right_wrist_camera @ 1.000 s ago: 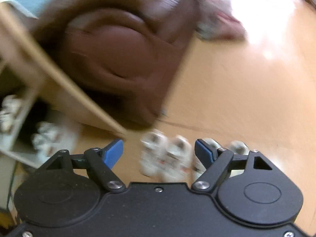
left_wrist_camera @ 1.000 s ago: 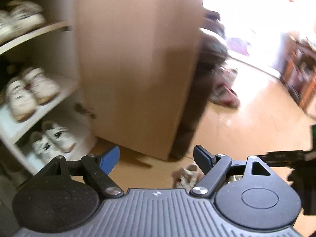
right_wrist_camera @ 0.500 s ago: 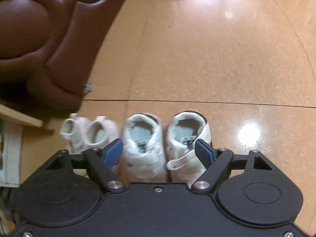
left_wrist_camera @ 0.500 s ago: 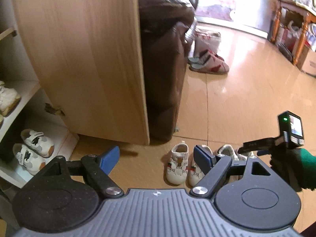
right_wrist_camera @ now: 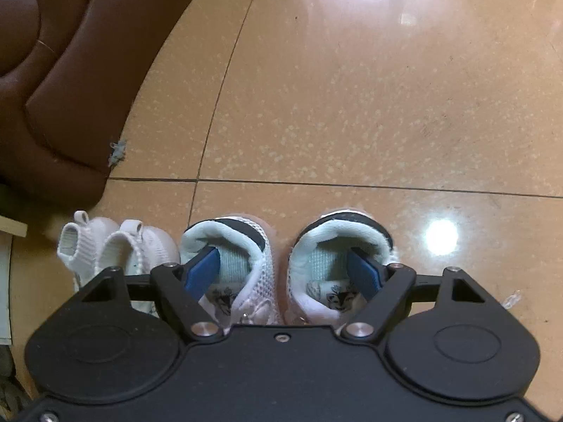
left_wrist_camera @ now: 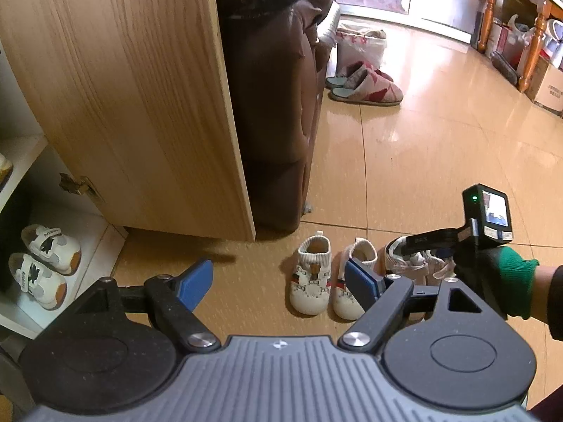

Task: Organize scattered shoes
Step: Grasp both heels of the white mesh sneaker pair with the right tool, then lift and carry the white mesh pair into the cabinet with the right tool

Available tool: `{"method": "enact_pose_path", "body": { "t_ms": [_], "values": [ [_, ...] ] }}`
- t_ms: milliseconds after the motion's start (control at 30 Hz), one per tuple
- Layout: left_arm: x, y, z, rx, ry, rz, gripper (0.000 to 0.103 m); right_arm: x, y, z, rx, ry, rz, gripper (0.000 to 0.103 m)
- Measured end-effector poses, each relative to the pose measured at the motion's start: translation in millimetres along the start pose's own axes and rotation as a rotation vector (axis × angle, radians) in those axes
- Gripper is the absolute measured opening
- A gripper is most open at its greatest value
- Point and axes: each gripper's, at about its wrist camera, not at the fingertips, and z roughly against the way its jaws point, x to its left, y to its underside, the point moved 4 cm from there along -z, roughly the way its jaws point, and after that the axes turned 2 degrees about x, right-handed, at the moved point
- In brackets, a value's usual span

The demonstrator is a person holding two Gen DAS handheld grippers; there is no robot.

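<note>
Tan tiled floor, glossy, with a brown leather armchair at its left edge and an open shoe cabinet beside that; shelved inside, one pair of white-and-tan sneakers. Item one: a pair of white mesh toddler shoes, mint-lined, side by side on the floor with heels away from me. Item two: a pair of cream knit baby shoes, just beside the first pair, toward the cabinet. Change noted: half a second earlier my right gripper hovered above the mesh pair; it had since come down, jaws spread wide, one blue pad inside each shoe's opening, not yet pinching. I judged this the set-up for squeezing both inner walls together and lifting the pair as one. My left gripper hung spread and empty above the floor near the knit pair. Also present, far off: a pair of slippers, outside the present step.
</note>
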Motion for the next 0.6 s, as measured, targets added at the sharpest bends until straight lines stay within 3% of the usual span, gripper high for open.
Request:
{"method": "enact_pose_path", "body": {
  "t_ms": [133, 200, 267, 533, 567, 600],
  "values": [
    [4.1, 0.5, -0.7, 0.001, -0.006, 0.007, 0.082, -2.0, 0.3, -3.6, -0.010, 0.063, 0.015, 0.069],
    [5.7, 1.2, 0.0, 0.002, -0.008, 0.009, 0.082, -5.5, 0.6, -1.4, -0.020, 0.079, -0.010, 0.053],
    [6.9, 1.7, 1.0, 0.001, -0.009, 0.012, 0.082, -9.8, 1.9, 2.1, -0.035, 0.092, -0.054, 0.044],
    [10.7, 2.9, 7.7, -0.010, -0.012, 0.012, 0.082, -3.6, 2.2, -2.3, -0.046, 0.090, -0.037, 0.048],
    [11.6, 2.4, 9.0, -0.013, -0.013, 0.012, 0.082, -4.0, 2.2, -3.0, -0.047, 0.091, -0.034, 0.044],
    [12.6, 1.9, 10.1, -0.017, -0.014, 0.013, 0.082, -6.9, 2.1, -2.0, -0.051, 0.087, -0.040, 0.032]
  ]
}}
